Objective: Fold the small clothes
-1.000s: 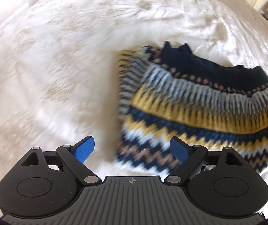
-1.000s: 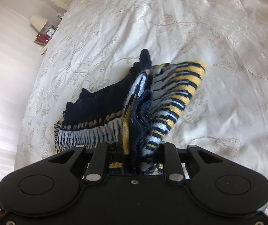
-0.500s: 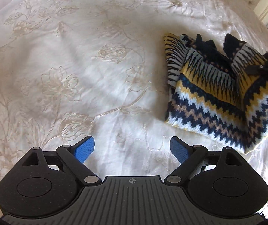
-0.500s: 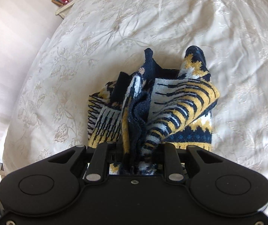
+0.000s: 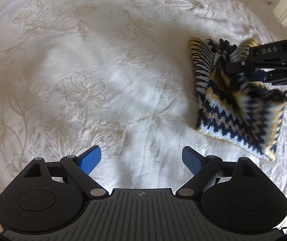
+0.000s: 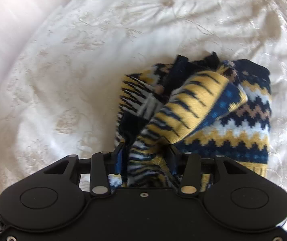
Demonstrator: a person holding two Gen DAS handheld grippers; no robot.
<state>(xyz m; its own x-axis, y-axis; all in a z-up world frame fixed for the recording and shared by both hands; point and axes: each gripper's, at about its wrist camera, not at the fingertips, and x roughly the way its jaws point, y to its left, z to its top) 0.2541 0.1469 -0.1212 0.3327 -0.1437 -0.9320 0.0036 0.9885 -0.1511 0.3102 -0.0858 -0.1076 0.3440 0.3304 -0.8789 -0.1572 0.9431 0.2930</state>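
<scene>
On the left, the left gripper (image 5: 141, 158) hangs wide apart over bare bedspread (image 5: 87, 76), its blue pads (image 5: 90, 157) holding nothing. A second ago the knitted sweater (image 5: 238, 108) lay just past its right finger; half a second ago it was already off to the right, and now it sits well apart, far right in the left wrist view. So this tool has let the garment go and backed away, which leaves the fold to the other side.

To the right, the small zigzag-patterned sweater rests on the cream floral bedspread (image 6: 63, 92), partly doubled over, with its navy, yellow and white bands showing. The right gripper (image 6: 145, 154) is clamped on a bunched layer of sweater (image 6: 213, 116), the cloth filling the gap between its fingers. Compared with a second ago, the lifted flap has been carried across: the yellow striped part now drapes over the lower body of the garment instead of standing upright.

My reading is that one fold is nearly laid. What remains is to set the flap down flat and release; the thick knit may spring back or bunch if dropped from height.
</scene>
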